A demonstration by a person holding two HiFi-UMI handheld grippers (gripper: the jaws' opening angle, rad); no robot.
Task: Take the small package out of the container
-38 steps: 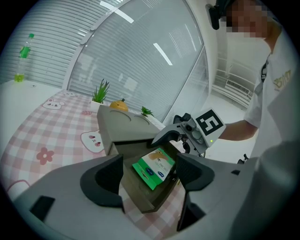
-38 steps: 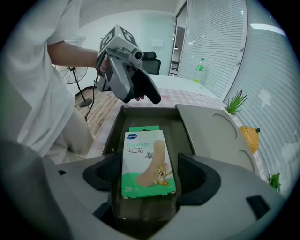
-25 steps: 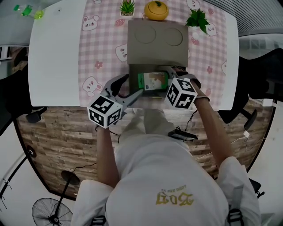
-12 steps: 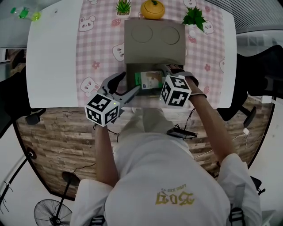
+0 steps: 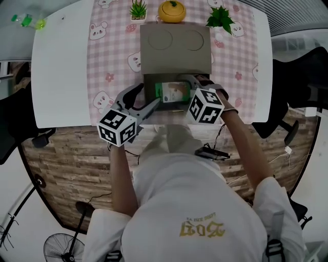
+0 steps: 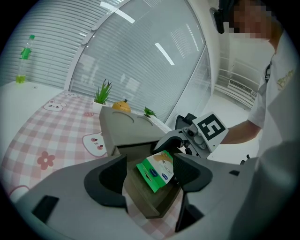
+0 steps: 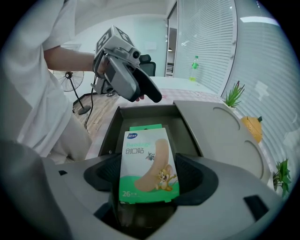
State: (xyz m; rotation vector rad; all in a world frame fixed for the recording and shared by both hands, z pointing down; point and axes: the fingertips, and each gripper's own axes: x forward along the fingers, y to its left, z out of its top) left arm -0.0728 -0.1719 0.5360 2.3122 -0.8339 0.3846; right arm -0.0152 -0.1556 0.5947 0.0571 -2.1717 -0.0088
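Observation:
A grey container [image 5: 174, 43] stands on the checked cloth with its drawer [image 5: 148, 91] pulled out toward me. The small package [image 7: 147, 164], a green and white box of plasters, is tilted up above the drawer [image 7: 140, 115]. My right gripper [image 7: 147, 177] is shut on its lower end. The package [image 5: 173, 92] also shows in the head view, with the right gripper [image 5: 186, 87] reaching in from the right. My left gripper [image 5: 145, 100] is open at the drawer's front left corner. Its jaws have just been closing a little, and the pads press on nothing. In the left gripper view the package [image 6: 157, 169] shows beyond the left gripper [image 6: 152, 174].
A pink checked cloth with bear prints [image 5: 110, 56] covers the white table [image 5: 61, 66]. Two small potted plants [image 5: 137, 9] [image 5: 220, 18] and a yellow pot [image 5: 171, 11] stand behind the container. A green bottle [image 5: 25, 21] lies far left. A dark chair [image 5: 300, 87] is at the right.
The head view has drifted slightly. Both grippers, the package and the drawer keep the same places relative to one another.

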